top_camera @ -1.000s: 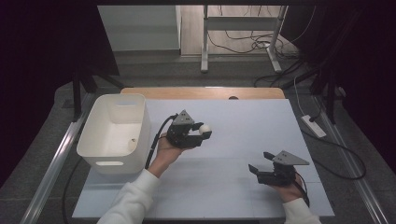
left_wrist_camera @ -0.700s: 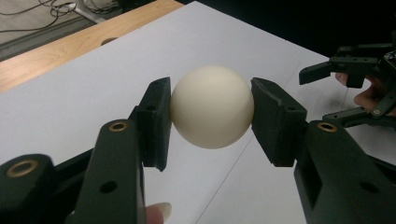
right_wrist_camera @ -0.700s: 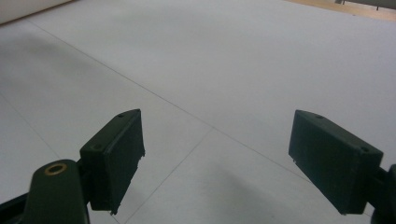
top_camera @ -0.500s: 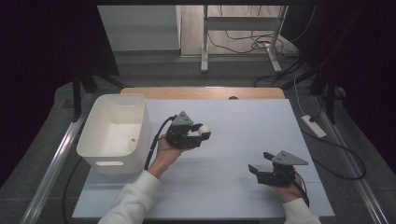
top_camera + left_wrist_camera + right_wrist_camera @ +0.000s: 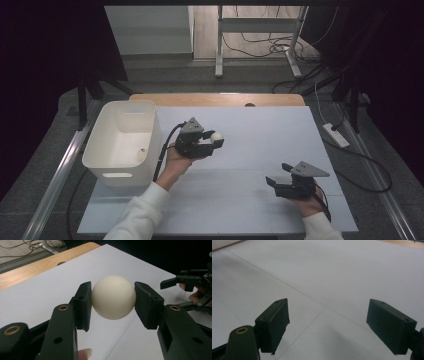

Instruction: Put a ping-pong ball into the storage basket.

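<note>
the white ball (image 5: 113, 297) is unmoved, pinched in my left hand-held gripper (image 5: 209, 144) above the table (image 5: 260, 135), beside the bin (image 5: 125, 140). my right hand-held gripper (image 5: 281, 180) stays released. carrying over comes next, i judge.

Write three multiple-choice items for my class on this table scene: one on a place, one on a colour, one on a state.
1. Where is the white bin?
A. the table's left side
B. the right edge
C. the floor

2. What colour is the ball?
A. red
B. cream white
C. blue

3. How is the right gripper?
A. shut on the ball
B. open, nothing held
C. shut on a cable

Key: 1 A, the high view shows it beside the left gripper. 2 B, the left gripper view shows it. 3 B, bare table between its jaws.
</note>
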